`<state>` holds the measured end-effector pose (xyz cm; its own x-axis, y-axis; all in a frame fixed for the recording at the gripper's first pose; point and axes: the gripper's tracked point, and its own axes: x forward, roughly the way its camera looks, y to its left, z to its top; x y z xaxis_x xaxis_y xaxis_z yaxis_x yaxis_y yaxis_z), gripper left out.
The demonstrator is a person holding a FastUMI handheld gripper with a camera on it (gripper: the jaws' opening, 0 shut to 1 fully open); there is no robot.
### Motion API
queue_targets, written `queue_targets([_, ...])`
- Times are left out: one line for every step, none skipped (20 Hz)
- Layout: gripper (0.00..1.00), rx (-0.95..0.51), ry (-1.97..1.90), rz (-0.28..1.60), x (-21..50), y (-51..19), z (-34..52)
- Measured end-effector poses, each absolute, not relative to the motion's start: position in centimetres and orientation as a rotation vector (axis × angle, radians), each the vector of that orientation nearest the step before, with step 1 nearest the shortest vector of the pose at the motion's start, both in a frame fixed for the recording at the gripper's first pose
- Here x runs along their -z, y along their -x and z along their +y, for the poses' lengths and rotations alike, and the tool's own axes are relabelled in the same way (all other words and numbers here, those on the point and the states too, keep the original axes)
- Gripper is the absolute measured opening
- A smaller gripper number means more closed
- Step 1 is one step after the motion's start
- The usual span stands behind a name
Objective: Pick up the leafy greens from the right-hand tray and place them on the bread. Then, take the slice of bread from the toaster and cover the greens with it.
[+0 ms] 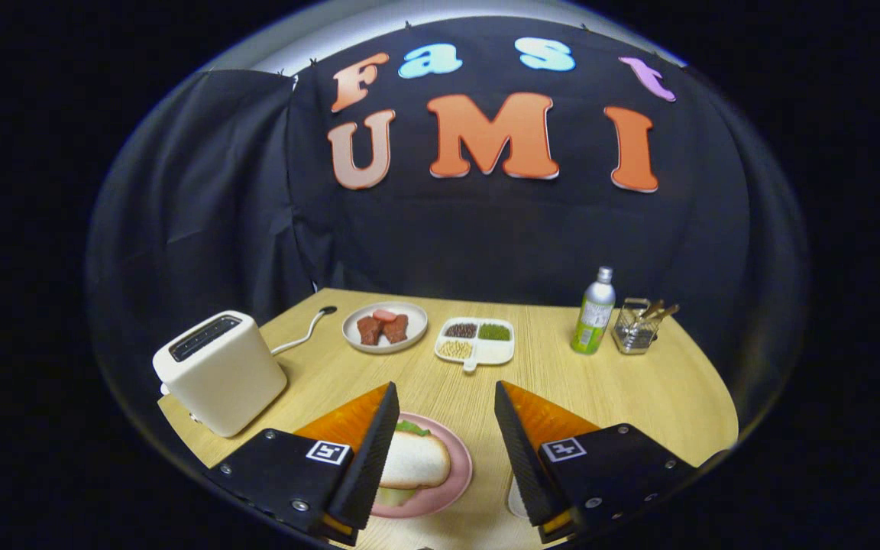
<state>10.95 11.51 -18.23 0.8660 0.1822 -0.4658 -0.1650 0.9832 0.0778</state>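
- Here the hand-held gripper [446, 397] hangs wide open above the table [638, 389], gripping nothing.
- Between its fingers, toward the left one, a pink plate [455, 477] holds a bread slice [413, 460] covering the greens [412, 428].
- The toaster [218, 370] stands well apart, beyond the left finger.

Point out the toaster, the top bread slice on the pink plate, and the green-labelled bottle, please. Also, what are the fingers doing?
toaster [220, 373]: gripper view, front side wall.
bread slice [415, 460]: gripper view, top crust.
bottle [593, 315]: gripper view, label.
gripper [446, 451]: gripper view, fingers open, holding nothing.
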Motion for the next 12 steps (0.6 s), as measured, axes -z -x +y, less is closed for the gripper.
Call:
queue_targets([0.78,-0.183,-0.03,0.457,17.4,-10.0,11.4])
queue_targets([0.84,-0.18,-0.023,0.419,16.1,-9.3,11.2])
queue_targets([0.87,-0.172,-0.021,0.374,14.6,-8.7,11.0])
queue_targets([0.91,-0.161,-0.023,0.324,13.0,-8.2,10.7])
queue_targets([0.93,-0.153,-0.025,0.273,11.3,-7.6,10.4])
queue_targets([0.96,-0.147,-0.027,0.233,9.9,-6.8,10.0])
queue_targets([0.97,-0.141,-0.033,0.2,8.5,-5.8,9.6])
queue_targets([0.97,-0.131,-0.045,0.171,7.3,-5.1,9.3])
queue_targets([0.97,-0.119,-0.056,0.145,6.1,-4.5,8.8])
queue_targets([0.97,-0.102,-0.059,0.118,5.0,-3.8,8.2])
queue_targets([0.97,-0.086,-0.05,0.095,4.0,-3.3,7.3])
queue_targets([0.97,-0.062,-0.031,0.078,3.5,-2.8,6.5])
